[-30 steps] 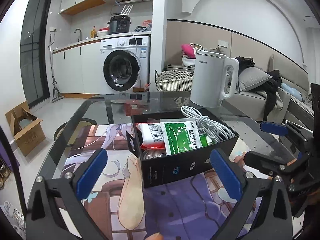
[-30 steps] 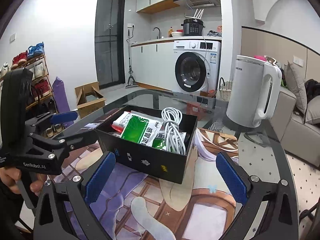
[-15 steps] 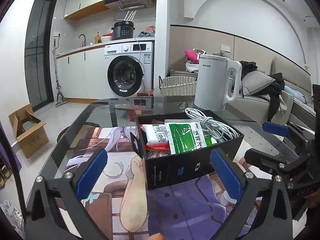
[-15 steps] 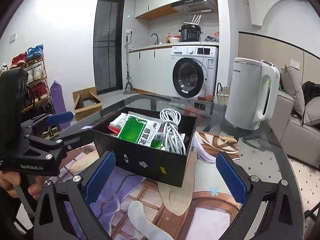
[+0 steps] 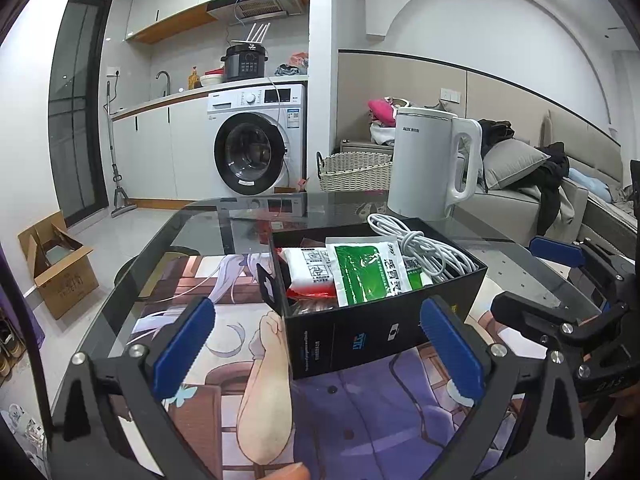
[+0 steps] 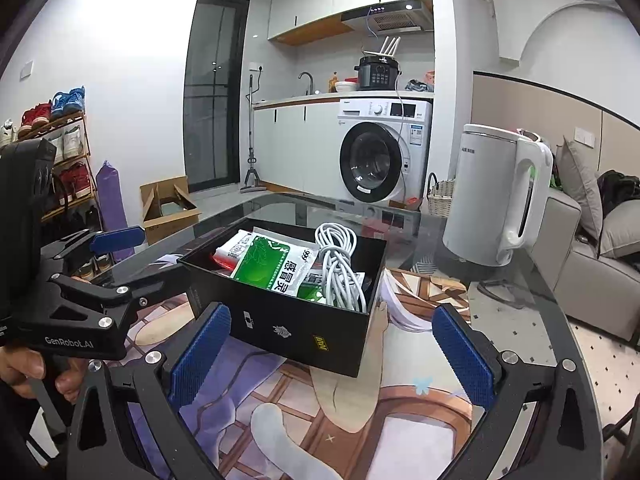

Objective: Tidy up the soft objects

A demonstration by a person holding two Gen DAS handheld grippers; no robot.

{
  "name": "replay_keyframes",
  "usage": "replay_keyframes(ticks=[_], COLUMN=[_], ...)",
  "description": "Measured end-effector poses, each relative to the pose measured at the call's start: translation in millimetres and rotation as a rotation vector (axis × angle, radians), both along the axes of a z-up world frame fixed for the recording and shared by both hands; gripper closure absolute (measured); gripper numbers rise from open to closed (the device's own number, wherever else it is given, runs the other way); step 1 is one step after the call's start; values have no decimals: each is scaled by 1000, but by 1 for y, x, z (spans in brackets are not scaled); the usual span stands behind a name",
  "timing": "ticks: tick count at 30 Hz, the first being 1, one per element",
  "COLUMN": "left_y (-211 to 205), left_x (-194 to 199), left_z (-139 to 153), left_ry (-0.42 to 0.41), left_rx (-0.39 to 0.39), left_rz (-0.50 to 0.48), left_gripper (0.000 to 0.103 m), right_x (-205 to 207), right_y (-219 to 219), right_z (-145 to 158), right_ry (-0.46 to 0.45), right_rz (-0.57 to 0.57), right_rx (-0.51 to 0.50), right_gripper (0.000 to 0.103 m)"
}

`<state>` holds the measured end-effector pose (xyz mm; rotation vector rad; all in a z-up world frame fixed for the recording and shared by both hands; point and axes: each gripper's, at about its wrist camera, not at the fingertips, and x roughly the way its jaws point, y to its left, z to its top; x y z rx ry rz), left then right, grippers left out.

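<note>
A black open box (image 5: pixel 360 336) (image 6: pixel 304 332) sits on a printed mat on the glass table. Inside lie a green packet (image 5: pixel 366 276) (image 6: pixel 276 268), a white and red packet (image 5: pixel 310 270) (image 6: pixel 234 246) and a coiled white cable (image 5: pixel 424 248) (image 6: pixel 340 268). My left gripper (image 5: pixel 316 350) is open and empty, just in front of the box. My right gripper (image 6: pixel 330 354) is open and empty, also in front of the box. Each gripper shows in the other's view, the right one (image 5: pixel 560 280) and the left one (image 6: pixel 104 268).
A white electric kettle (image 5: pixel 432 168) (image 6: pixel 496 196) stands on the table behind the box. The glass table edge (image 5: pixel 132 264) curves at the left. A cardboard box (image 5: pixel 56 264), a washing machine (image 5: pixel 256 140) and a sofa (image 5: pixel 560 192) stand beyond.
Both grippers have drawn back and tilted up a little, so the box sits lower and more of the room shows. Nothing was grasped or released.
</note>
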<state>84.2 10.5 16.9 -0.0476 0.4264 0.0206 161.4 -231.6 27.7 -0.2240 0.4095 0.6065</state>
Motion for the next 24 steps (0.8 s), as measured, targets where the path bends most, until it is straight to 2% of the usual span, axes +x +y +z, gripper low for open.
replay_keyframes(ticks=[24], left_y=[6], left_x=[2], left_z=[0], left_ry=[10], left_rx=[-20], left_rz=[-2], left_gripper=[0], right_x=[3], right_y=[0], right_z=[-1], right_ry=[6], right_rz=[-6], right_rx=[-1], right_gripper=[1])
